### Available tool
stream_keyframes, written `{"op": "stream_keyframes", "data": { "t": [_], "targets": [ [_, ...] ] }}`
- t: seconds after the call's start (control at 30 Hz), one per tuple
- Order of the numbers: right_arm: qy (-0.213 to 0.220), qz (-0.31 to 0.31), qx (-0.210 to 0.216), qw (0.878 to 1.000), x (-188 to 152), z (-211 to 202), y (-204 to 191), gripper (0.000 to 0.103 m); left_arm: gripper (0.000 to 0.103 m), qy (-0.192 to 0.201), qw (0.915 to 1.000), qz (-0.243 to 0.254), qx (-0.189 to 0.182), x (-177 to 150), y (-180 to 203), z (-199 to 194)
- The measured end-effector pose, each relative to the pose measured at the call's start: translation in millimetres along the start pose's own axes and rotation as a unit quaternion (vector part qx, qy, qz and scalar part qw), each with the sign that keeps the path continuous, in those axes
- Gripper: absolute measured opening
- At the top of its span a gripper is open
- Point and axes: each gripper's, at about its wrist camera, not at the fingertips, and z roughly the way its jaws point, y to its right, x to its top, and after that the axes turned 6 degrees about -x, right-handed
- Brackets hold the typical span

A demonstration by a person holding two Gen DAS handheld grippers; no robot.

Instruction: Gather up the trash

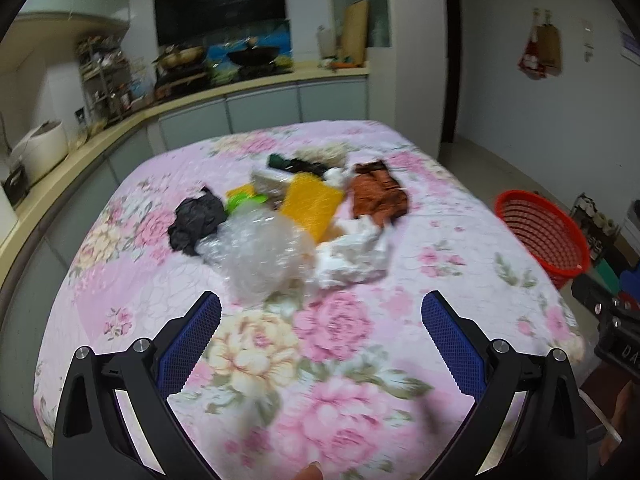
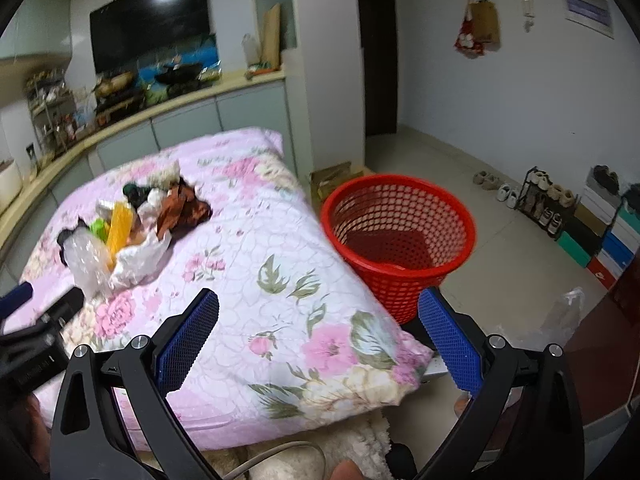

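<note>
Left wrist view: your left tool [image 1: 320, 320] hangs with its blue pads spread wide and nothing between them, over the flowered bedcover [image 1: 344, 360]. Reading across from the left of the frame, the trash pile sits at centre, straight ahead of the tool: a crumpled black bag [image 1: 196, 220], a clear bubble-wrap wad [image 1: 256, 256] nearest the pads, a yellow sheet [image 1: 312, 204], a white plastic bag [image 1: 352, 256] and a brown crumpled wrapper [image 1: 376, 196]. The pile runs roughly left to right across the frame, so its long axis lies across your line of approach. At the right edge stands the red mesh basket [image 1: 540, 232], off the side of the bed.

Right wrist view: the same pile [image 2: 132, 228] lies in the left half of the frame, well apart from your right tool [image 2: 320, 316], which is likewise spread wide and empty. Part of the left tool shows at the lower left edge. The basket [image 2: 400, 236] stands on the floor just beside the bed at centre right, close ahead of the right pads, and appears to hold nothing yet.

Your left hand is judged the nearer to the trash, your right the nearer to the basket; the bubble wrap looks the first reach, ahead and slightly left of the left tool's midline.
</note>
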Motion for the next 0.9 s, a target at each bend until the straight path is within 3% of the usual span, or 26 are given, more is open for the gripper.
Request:
{"op": "stream_keyframes", "data": {
  "t": [0.2, 0.4, 0.8, 0.87, 0.9],
  "targets": [
    [-0.035, -0.028, 0.020, 0.999, 3.4, 30.9, -19.3, 0.098, 0.097, -0.024, 0.9980, -0.048, 0.032, 7.4, -54.5, 22.4],
    [-0.055, -0.049, 0.046, 0.996, 11.6, 48.5, -32.9, 0.098, 0.097, -0.043, 0.9954, -0.056, 0.064, 6.3, -87.5, 38.3],
    [-0.069, -0.071, 0.078, 0.992, 31.2, 70.3, -51.3, 0.098, 0.096, -0.079, 0.9962, -0.034, -0.006, 43.5, -67.2, 83.6],
    [-0.067, -0.073, 0.082, 0.992, 34.5, 69.6, -51.4, 0.098, 0.091, -0.099, 0.9937, -0.044, -0.026, 44.6, -68.2, 98.3],
    [-0.065, -0.074, 0.084, 0.992, 36.9, 69.4, -52.2, 0.098, 0.080, -0.109, 0.9923, -0.045, -0.036, 43.7, -68.2, 103.5]
  ]
}}
